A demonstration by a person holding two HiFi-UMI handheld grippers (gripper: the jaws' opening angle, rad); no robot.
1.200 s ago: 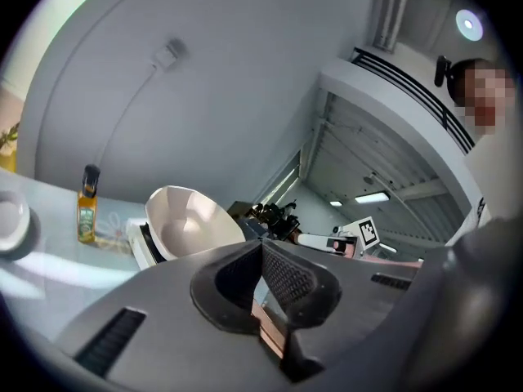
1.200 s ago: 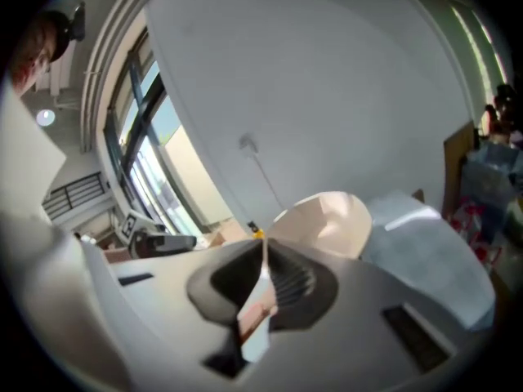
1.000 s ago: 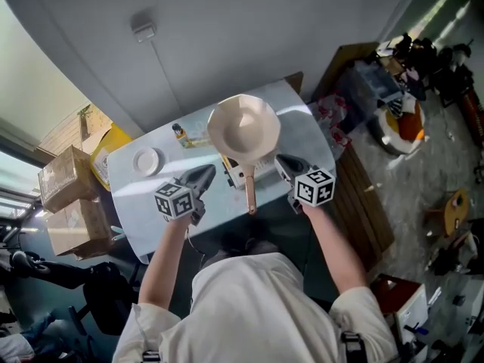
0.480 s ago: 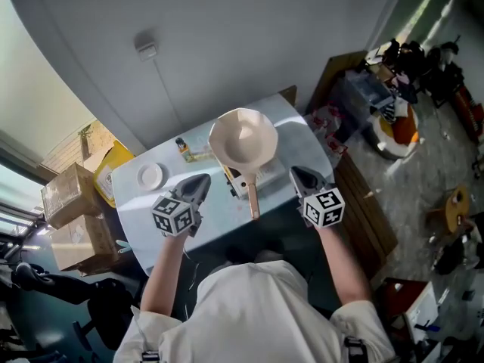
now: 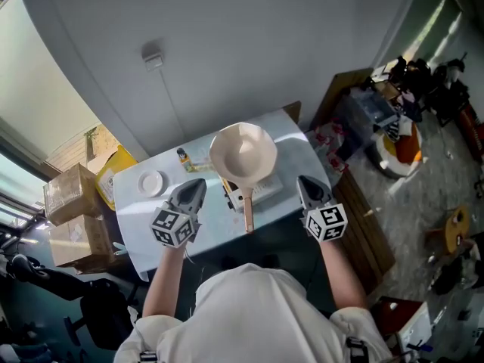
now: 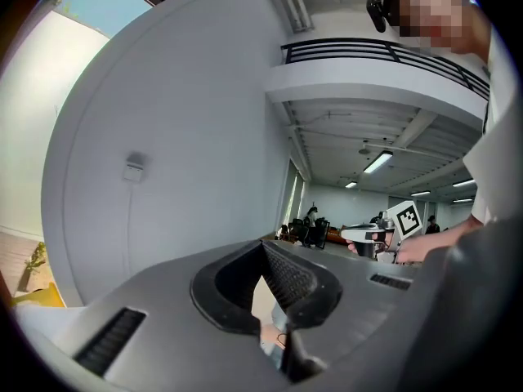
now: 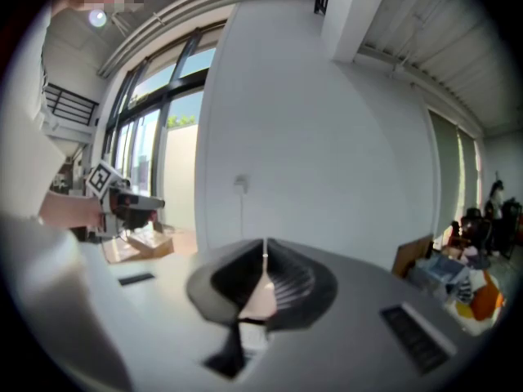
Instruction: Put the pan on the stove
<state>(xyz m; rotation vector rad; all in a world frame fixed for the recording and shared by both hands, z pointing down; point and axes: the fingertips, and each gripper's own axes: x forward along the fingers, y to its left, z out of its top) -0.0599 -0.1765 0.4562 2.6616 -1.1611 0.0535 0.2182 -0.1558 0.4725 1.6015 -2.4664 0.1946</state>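
Observation:
A cream pan (image 5: pixel 243 154) rests on a small white stove (image 5: pixel 263 190) on the pale table (image 5: pixel 151 221). Its long handle (image 5: pixel 248 209) points toward me. My left gripper (image 5: pixel 197 183) hovers left of the handle, jaws shut with nothing between them. My right gripper (image 5: pixel 302 180) hovers to the handle's right, likewise shut and empty. Neither touches the pan. In the left gripper view the closed jaws (image 6: pixel 263 244) face the wall, with the right gripper (image 6: pixel 382 234) off to the side. The right gripper view shows its own closed jaws (image 7: pixel 265 259) and the left gripper (image 7: pixel 122 202).
A small white dish (image 5: pixel 150 182) and a little bottle (image 5: pixel 181 156) stand on the table's left part. Cardboard boxes (image 5: pixel 66 197) sit on the floor at left. A wooden cabinet (image 5: pixel 364 206) and clutter stand at right. A grey wall is right behind the table.
Both grippers have risen and drawn back from the pan toward me, rolling a little. The pan has stayed on the stove.

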